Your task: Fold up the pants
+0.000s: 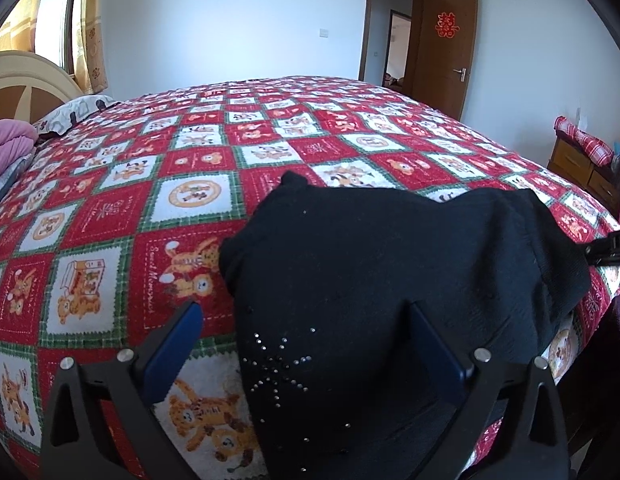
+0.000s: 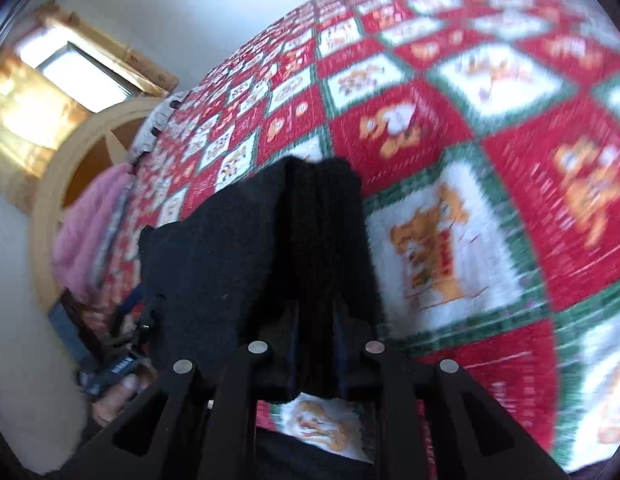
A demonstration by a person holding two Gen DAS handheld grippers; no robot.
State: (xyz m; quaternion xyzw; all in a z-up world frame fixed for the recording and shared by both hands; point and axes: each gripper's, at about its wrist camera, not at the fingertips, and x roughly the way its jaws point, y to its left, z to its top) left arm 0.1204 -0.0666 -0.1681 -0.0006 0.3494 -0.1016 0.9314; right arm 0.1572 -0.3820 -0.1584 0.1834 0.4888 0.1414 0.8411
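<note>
Black pants [image 1: 390, 280] with small studs lie partly folded on a red, white and green patterned bedspread [image 1: 189, 152] near the bed's front right edge. My left gripper [image 1: 305, 316] is open, its blue-padded fingers [image 1: 181, 340] spread wide over the near end of the pants. My right gripper [image 2: 316, 312] is shut on a bunched edge of the pants [image 2: 229, 248], lifted off the bedspread [image 2: 470, 140]. It also shows in the left wrist view [image 1: 606, 250] at the pants' right edge. The right wrist view is blurred.
A wooden headboard [image 1: 25, 84], a pillow [image 1: 73, 110] and a pink quilt [image 1: 9, 144] are at the bed's left end. A wooden drawer unit [image 1: 582, 164] stands to the right, with an open brown door [image 1: 446, 48] behind.
</note>
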